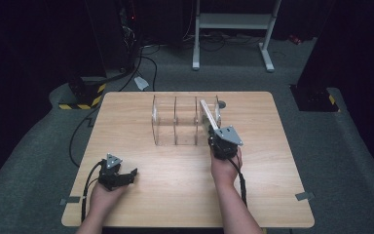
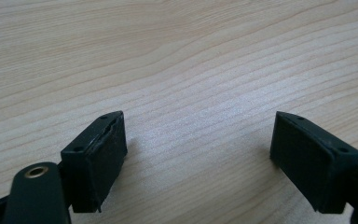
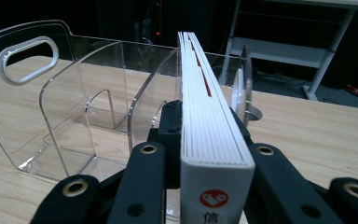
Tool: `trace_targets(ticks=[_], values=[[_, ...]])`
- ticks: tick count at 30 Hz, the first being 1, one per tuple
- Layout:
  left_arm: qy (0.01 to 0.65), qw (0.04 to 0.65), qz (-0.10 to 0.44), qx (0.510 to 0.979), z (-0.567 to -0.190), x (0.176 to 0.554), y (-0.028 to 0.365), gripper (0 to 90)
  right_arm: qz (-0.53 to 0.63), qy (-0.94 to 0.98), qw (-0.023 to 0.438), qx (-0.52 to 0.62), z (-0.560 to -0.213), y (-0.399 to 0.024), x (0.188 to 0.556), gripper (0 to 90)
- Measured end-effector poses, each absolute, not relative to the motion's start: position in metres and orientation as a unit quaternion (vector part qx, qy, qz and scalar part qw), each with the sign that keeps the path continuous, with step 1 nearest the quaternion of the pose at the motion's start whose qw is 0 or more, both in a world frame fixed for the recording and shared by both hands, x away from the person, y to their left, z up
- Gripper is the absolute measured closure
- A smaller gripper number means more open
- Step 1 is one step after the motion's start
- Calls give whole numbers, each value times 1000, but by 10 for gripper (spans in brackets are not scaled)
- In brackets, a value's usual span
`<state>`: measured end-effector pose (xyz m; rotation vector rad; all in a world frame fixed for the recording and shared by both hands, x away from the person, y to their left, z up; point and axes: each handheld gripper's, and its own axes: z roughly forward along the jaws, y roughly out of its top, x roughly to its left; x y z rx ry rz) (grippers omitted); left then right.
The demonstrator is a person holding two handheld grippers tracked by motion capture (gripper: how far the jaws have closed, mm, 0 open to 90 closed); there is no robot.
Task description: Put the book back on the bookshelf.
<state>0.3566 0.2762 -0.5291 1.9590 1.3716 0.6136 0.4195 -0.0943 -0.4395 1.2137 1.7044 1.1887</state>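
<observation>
1 book heading for a clear rack

1 white book (image 3: 209,140) sits clamped in my right gripper (image 1: 217,138), spine low, edge aimed at the clear rack (image 1: 175,127) on the surface (image 1: 175,195), so it can slide between dividers. Rack: 3 slots. My left gripper (image 1: 119,175) rests aside, fingers (image 2: 98,163) wide and empty.

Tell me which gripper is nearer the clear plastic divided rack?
The right gripper: it holds a white book right at the clear plastic divided rack. The left gripper sits open, apart from it, near the table's front edge.
</observation>
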Motion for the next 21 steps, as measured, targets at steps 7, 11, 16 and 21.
trace_targets(ticks=[7, 11, 16, 21], values=[[525, 331, 234, 748, -529, 357, 276, 187, 448, 665, 366, 472, -444, -86, 431, 755], [525, 331, 234, 748, -529, 357, 276, 187, 440, 669, 369, 472, -447, -83, 434, 755], [525, 331, 233, 748, -529, 357, 276, 187, 435, 668, 373, 475, -449, -83, 437, 755], [525, 331, 233, 748, -529, 357, 276, 188, 434, 665, 373, 480, -452, -82, 442, 755]])
